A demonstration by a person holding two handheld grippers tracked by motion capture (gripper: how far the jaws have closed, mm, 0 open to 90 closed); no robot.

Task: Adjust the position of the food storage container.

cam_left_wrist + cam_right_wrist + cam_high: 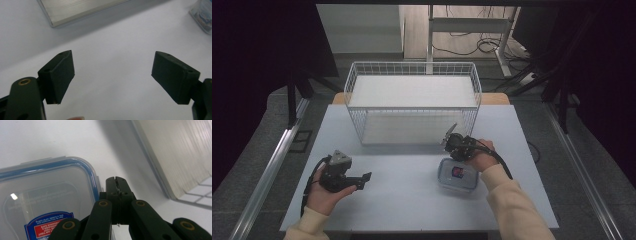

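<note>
A clear lidded container (457,176) with a blue seal and a red-and-blue label lies on the white table, right of centre. My right gripper (456,156) hovers at its far edge. In the right gripper view this gripper (117,181) has its jaws pressed together with nothing between them, just past the corner of the container (45,195). My left gripper (363,180) is held low over the table's near left, pointing right. Its jaws stand wide apart in the left gripper view (112,77), above bare table, with the container (203,15) far off at the top right.
A white wire basket (412,67) with a pale floor stands at the back middle of the table (402,205). Its base edge (160,177) runs close to the right gripper and also appears as the basket base (75,12). Cables trail from both grippers.
</note>
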